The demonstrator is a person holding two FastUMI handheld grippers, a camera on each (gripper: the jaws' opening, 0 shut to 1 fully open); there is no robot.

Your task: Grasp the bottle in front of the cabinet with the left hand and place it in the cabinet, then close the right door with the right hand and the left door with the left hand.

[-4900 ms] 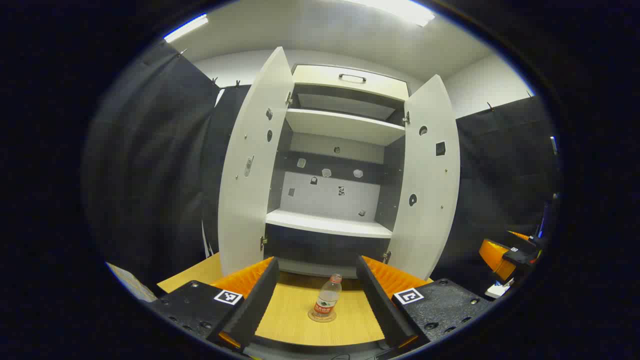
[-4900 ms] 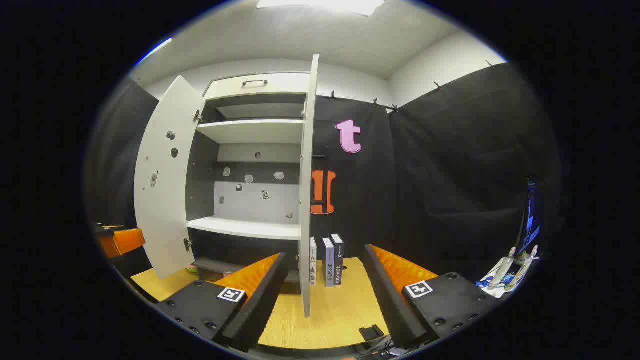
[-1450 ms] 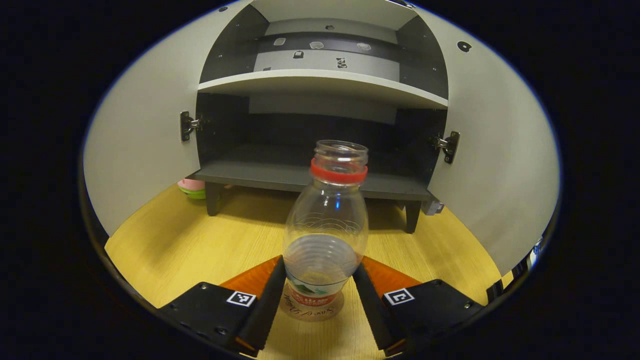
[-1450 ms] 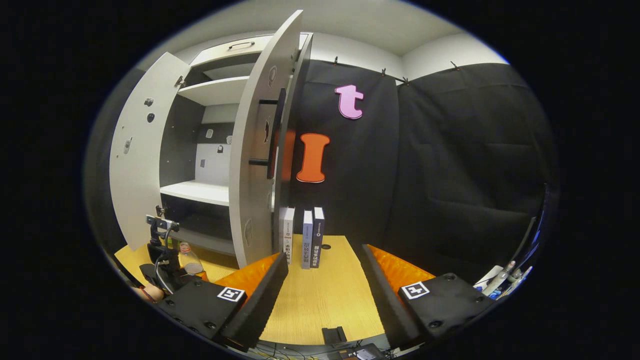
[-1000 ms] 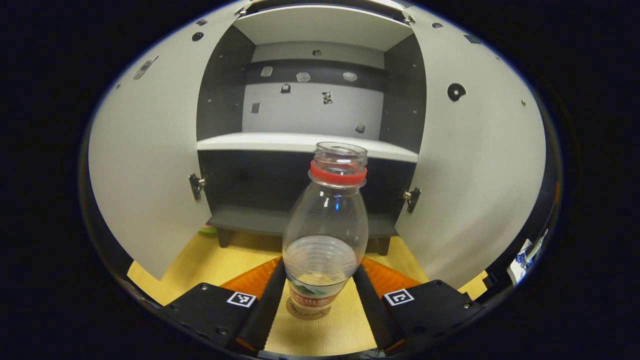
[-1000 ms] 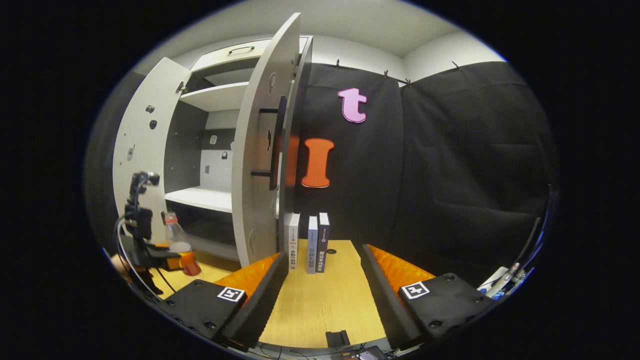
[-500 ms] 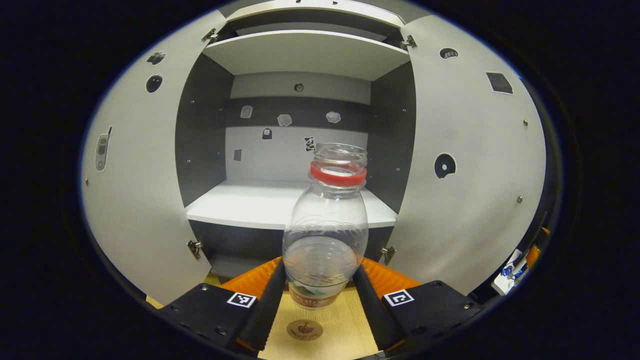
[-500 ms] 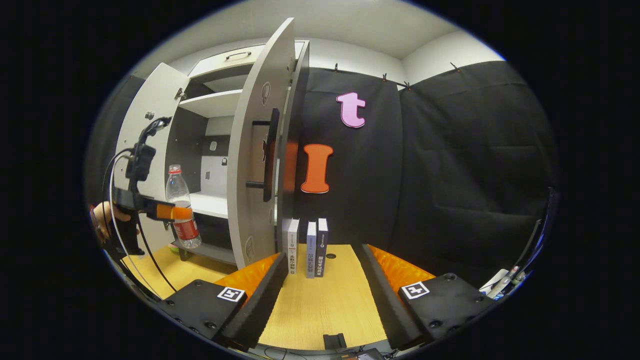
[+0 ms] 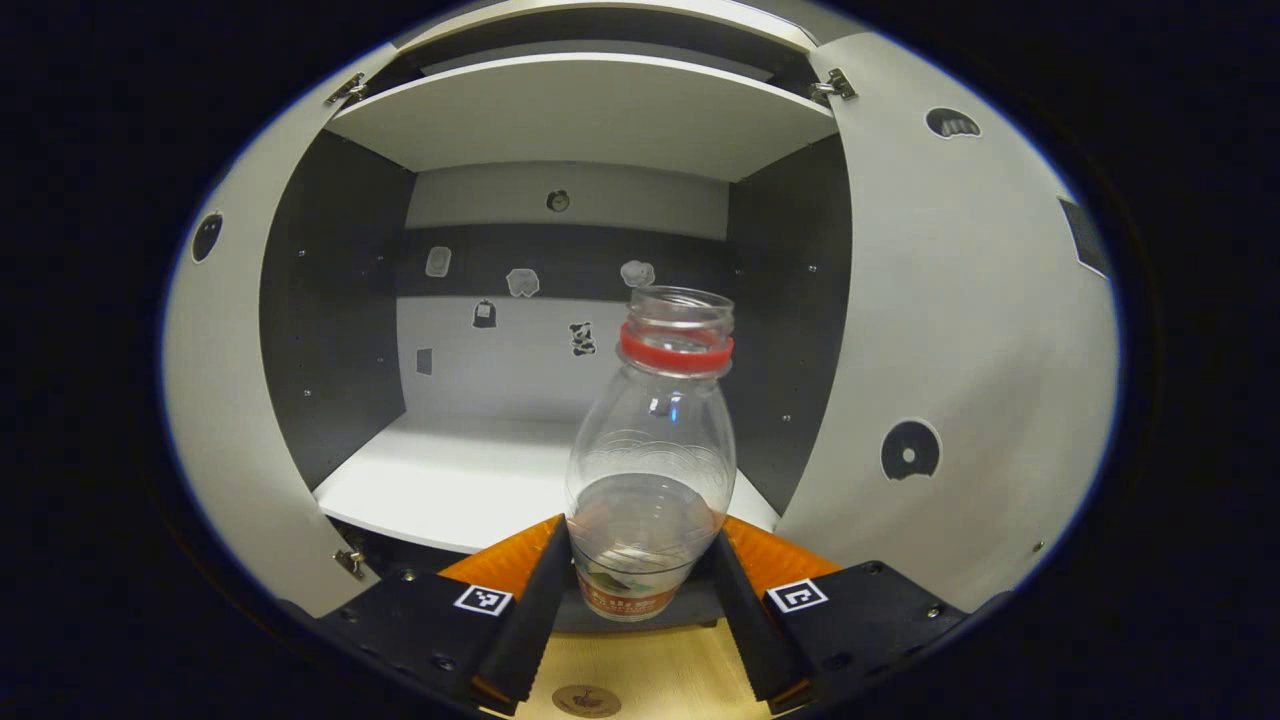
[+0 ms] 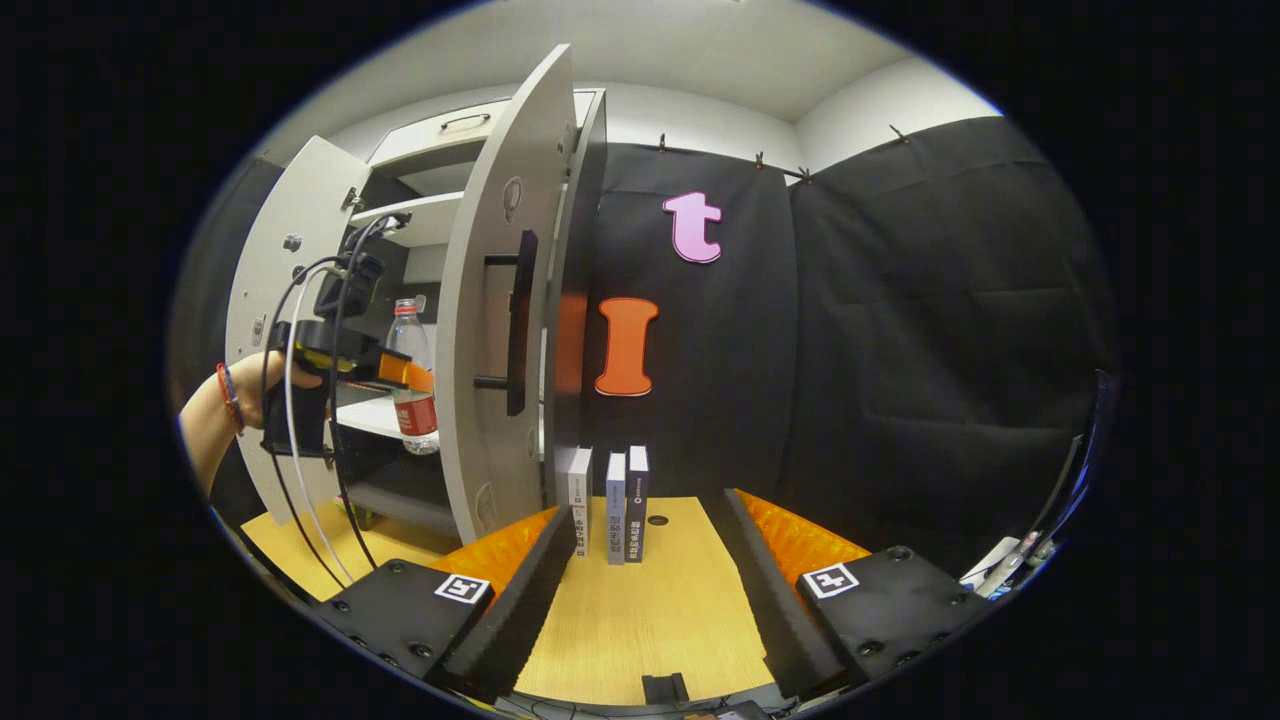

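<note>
The uncapped plastic bottle is clamped low on its body between the left gripper's fingers and held upright just before the white shelf, likely for setting down, while the right gripper is held empty, jaws apart, beside the right door.

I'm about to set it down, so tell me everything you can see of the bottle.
The bottle is clear plastic, capless, with a red ring under its open mouth and a red-and-white label low on its ribbed body. It looks nearly empty. It stands upright, clear of the table, clamped near its base between the left gripper's fingers. It sits at the cabinet's mouth, just before the white shelf, nothing else touching it. In the right gripper view it shows between the two open doors, beside the right door.
</note>
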